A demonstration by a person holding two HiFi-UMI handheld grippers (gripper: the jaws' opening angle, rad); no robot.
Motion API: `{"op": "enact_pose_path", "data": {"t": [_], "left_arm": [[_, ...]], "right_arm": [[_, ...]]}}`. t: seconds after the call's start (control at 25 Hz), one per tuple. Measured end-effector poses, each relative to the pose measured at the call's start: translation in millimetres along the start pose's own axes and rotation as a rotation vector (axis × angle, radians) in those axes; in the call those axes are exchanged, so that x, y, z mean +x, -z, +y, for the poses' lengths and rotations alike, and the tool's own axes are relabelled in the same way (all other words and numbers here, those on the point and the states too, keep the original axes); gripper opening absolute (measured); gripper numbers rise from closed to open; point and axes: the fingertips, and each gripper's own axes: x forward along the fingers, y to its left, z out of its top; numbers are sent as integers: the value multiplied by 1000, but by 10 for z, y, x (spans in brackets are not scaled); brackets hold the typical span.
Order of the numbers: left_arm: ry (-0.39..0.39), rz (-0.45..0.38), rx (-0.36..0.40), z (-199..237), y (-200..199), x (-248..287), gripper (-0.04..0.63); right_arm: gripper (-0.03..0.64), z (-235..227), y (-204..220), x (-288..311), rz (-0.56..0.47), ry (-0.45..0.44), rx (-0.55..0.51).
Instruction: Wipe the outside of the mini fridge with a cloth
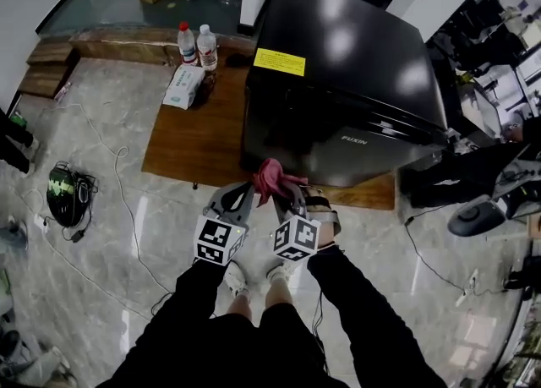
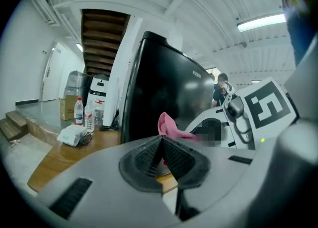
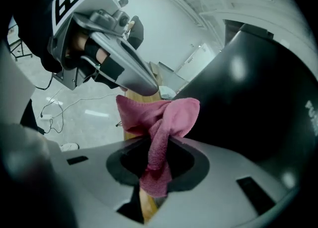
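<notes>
Our right gripper [image 3: 156, 158] clamps the cloth [image 3: 160, 116] just before the fridge [image 3: 258, 98] front; the left gripper [image 2: 162, 148], beside it, is closed on nothing.

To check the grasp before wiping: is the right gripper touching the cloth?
Touching. The right gripper view shows the cloth pinched between the jaws of the right gripper, with one end passing through them.
</notes>
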Motion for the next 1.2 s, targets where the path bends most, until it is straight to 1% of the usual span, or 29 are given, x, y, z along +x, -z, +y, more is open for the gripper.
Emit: {"op": "enact_pose_path", "data": {"t": [0.08, 0.2, 0.36, 0.48, 0.6, 0.76, 0.92, 1.08, 1.2], "left_arm": [[23, -7, 12, -226, -129, 15, 6], [90, -28, 14, -600, -382, 144, 6], [175, -76, 37, -1111, -919, 288, 6], [239, -121, 60, -1510, -1321, 387, 6], [281, -156, 70, -1831, -1645, 475, 6], [300, -201, 89, -2123, -1971, 522, 6], [292, -224, 131, -2330, -2163, 600, 6], [274, -219, 136, -2379, -2146, 791, 6], [263, -214, 126, -2401, -2083, 923, 6]], "right_arm": [[91, -185, 73, -316, 8, 46, 9], [92, -517, 249, -775, 27, 125, 15], [95, -933, 539, -1334, 78, 216, 3], [94, -1203, 754, -1665, 109, 259, 1], [95, -1511, 890, -1946, 124, 311, -18], [94, -1866, 928, -2270, 120, 383, -74], [94, -2146, 1044, -2387, 131, 416, -142], [94, -2301, 1186, -2253, 133, 420, -208], [94, -2316, 1249, -2197, 100, 425, -226]]}}
